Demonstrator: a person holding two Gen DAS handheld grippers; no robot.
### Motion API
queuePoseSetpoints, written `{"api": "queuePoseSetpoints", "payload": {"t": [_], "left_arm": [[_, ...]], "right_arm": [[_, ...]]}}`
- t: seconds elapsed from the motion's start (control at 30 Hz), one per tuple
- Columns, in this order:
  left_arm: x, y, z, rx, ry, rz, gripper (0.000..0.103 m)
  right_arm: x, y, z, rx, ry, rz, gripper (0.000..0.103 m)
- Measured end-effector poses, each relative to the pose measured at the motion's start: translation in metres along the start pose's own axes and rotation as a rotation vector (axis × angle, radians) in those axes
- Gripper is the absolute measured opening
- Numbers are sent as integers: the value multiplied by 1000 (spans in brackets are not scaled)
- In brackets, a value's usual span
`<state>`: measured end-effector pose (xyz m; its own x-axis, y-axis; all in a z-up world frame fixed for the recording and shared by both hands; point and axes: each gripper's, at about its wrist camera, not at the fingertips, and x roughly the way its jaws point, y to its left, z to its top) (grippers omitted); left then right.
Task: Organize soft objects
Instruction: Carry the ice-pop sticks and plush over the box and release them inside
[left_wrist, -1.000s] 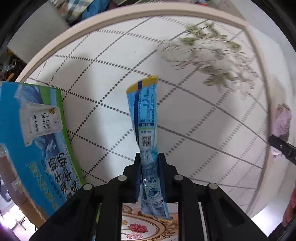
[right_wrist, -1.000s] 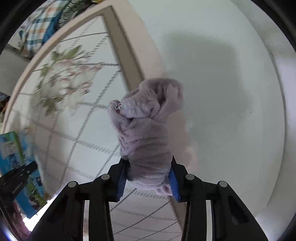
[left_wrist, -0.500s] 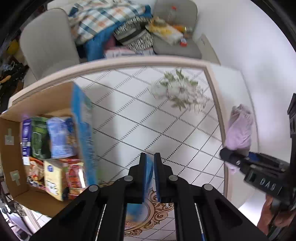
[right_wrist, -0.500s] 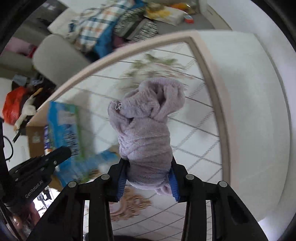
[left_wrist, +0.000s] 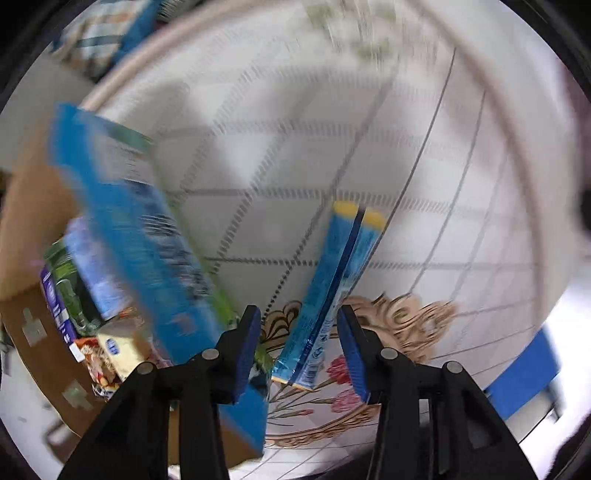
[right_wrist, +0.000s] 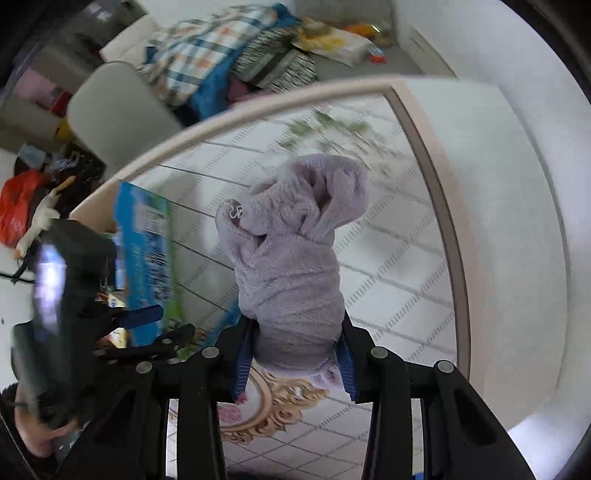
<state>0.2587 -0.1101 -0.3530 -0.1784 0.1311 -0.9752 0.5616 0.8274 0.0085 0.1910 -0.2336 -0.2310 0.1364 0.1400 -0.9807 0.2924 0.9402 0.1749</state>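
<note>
My left gripper (left_wrist: 299, 314) points down over the floor rug, its jaws opening. A blue snack packet with a yellow end (left_wrist: 332, 280) hangs between the blue pads (left_wrist: 248, 339), and neither pad presses on it. Just left of it stands an open cardboard box (left_wrist: 22, 229) with a blue printed flap (left_wrist: 133, 236) and several packaged goods inside. My right gripper (right_wrist: 295, 328) is shut on a lilac plush garment (right_wrist: 291, 258) that sticks out beyond the fingers, above the rug. In the right wrist view the left gripper (right_wrist: 159, 326) shows at the left, by the box flap (right_wrist: 144, 258).
A white patterned rug with a beige border (right_wrist: 436, 184) and a gold floral medallion (left_wrist: 406, 314) covers the floor. Behind it stand grey seats (right_wrist: 110, 110) piled with a plaid blanket (right_wrist: 207, 48) and cushions. A red bag (right_wrist: 18, 210) lies at the far left.
The left jaws went from shut on the blue packet to apart, and the packet now sits loose between them beside the box. The right gripper rose with the plush garment, towards the box.
</note>
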Motion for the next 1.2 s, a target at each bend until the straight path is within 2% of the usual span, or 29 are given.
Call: {"api": "queuePoseSetpoints", "payload": {"t": [0.03,0.07,0.13,0.17,0.23,0.3,0.37,0.4,0.43,0.47,0.5,0.57,0.67,0.73,0.87,0.97,1.1,1.2], "left_arm": [[4,-13,3,41,-6,96,48],[7,-24,6,79,-15,123,53],[15,-38,12,103,25,61,57],[20,-43,14,90,48,60,57],[32,-52,19,111,78,97,57],[50,-57,21,131,130,168,57],[66,-57,19,130,180,179,58],[62,-55,18,103,142,152,49],[60,-53,19,83,127,122,25],[57,-50,17,57,126,92,16],[54,-47,16,43,111,81,13],[43,-44,12,2,59,54,12],[17,-35,0,-78,-12,-51,12],[-11,-27,-13,-126,-83,-137,12],[-68,-3,-45,-221,-228,-246,12],[-114,32,-72,-294,-332,-306,12],[-162,81,-106,-377,-442,-300,12],[-183,129,-131,-430,-486,-221,12]], "right_arm": [[3,-7,-2,13,8,0,42],[7,-19,-6,33,16,-6,42],[13,-34,-11,56,24,-17,42],[15,-43,-13,72,27,-16,42],[15,-55,-15,89,26,-18,42],[14,-62,-16,100,19,-13,42],[13,-66,-15,105,10,-7,42],[12,-67,-15,104,6,-7,42],[11,-68,-15,102,2,-6,42],[9,-68,-15,102,-2,-5,42],[8,-68,-15,100,-6,-4,42],[7,-68,-14,98,-9,2,42],[4,-65,-13,95,-11,14,42],[-2,-61,-12,85,-19,16,42],[-19,-46,-10,64,-43,34,42],[-34,-29,-7,45,-54,65,42],[-57,19,-7,-18,-79,104,42],[-63,69,-10,-82,-77,132,42]]}}
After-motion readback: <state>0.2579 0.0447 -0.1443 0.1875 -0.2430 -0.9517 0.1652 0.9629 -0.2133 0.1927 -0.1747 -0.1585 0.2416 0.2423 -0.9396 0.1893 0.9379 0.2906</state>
